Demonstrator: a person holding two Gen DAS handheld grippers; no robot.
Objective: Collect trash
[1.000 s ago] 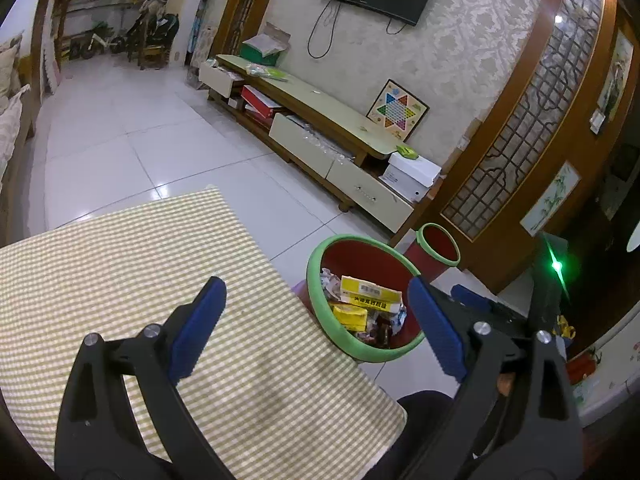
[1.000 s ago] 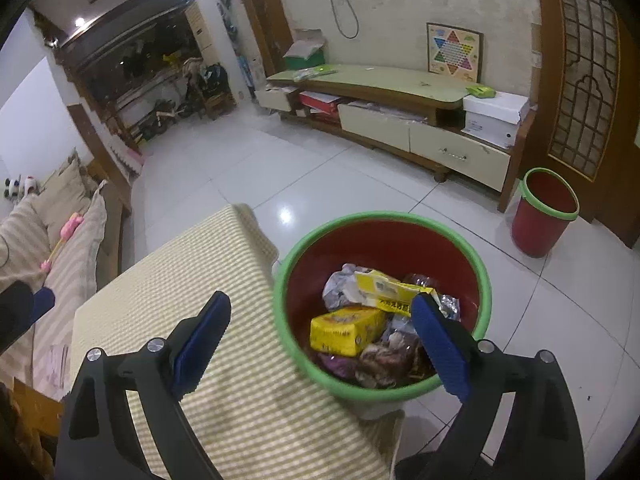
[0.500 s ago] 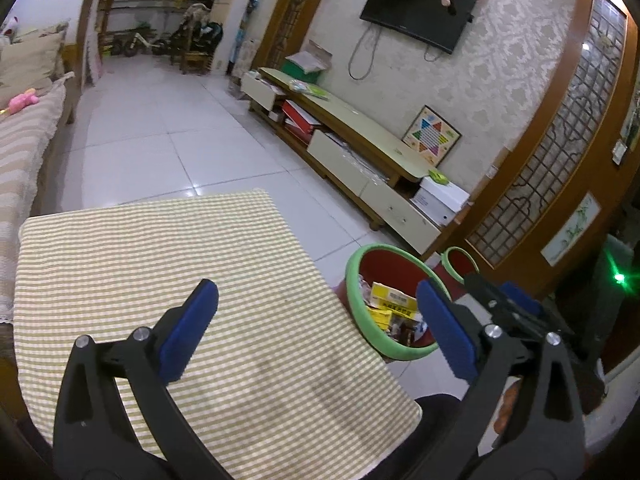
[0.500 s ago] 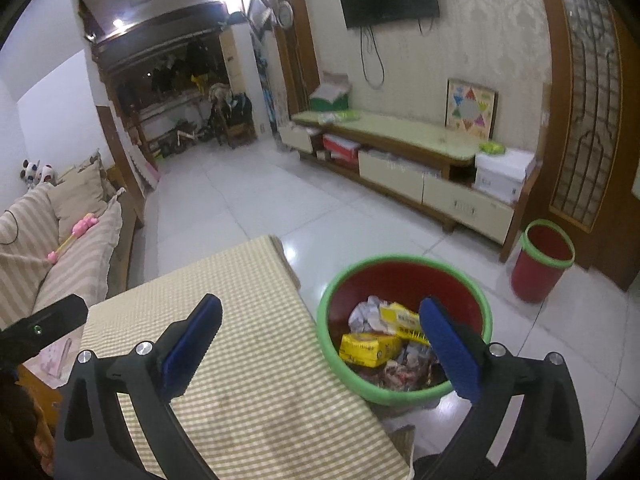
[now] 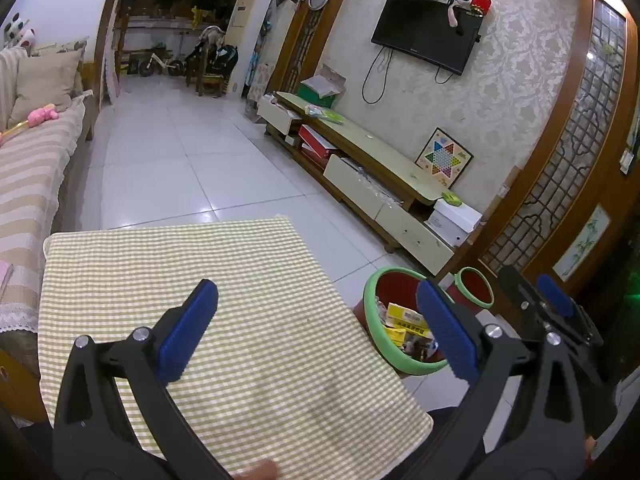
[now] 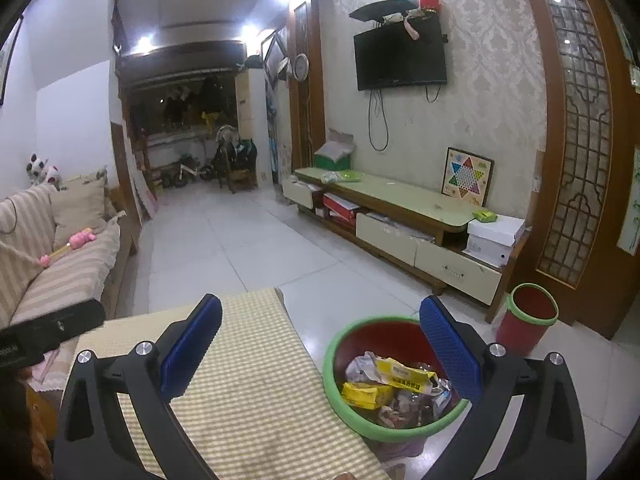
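Beside the checked table [image 5: 240, 320], trash fills the red bin [image 6: 384, 332].

Wall TV [image 6: 400, 58], star-pattern game board [image 6: 467, 176] on low cabinet [image 6: 400, 210]; blurry bicycle, perhaps.

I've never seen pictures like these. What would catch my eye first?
Probably the blue-padded left gripper and right gripper, both wide open and empty over a checked tablecloth. Next, beside the table, the green-rimmed red bin full of wrappers.
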